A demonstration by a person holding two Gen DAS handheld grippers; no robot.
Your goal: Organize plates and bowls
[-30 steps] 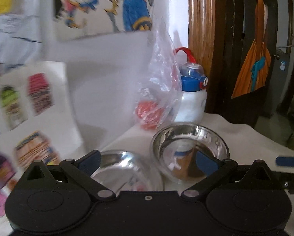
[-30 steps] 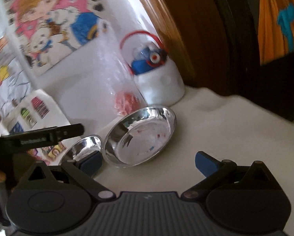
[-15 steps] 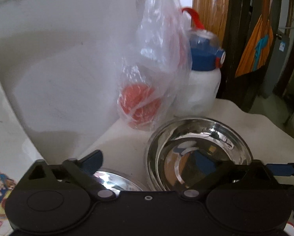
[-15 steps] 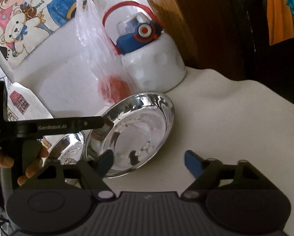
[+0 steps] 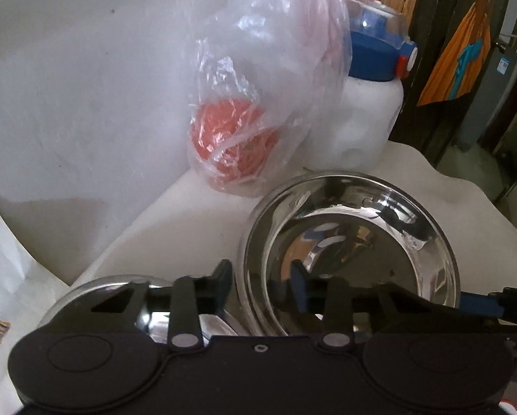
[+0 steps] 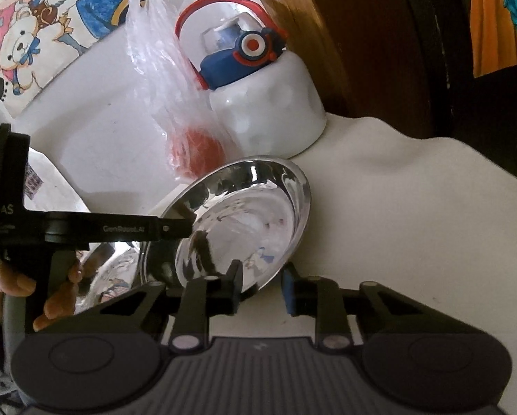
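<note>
White cloth-covered tabletop [image 6: 414,207] noted: large steel bowl [image 5: 355,252], just before the white bottle [image 5: 358,117], is straddled at its near rim by closing left gripper [image 5: 261,285] and right gripper [image 6: 261,285]; both pinches are best seated squarely before lifting.

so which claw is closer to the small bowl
Left. The left claw, closing around the rim of the big bowl, is beside the small bowl; the right claw, closing around that rim too, is farther off.
</note>
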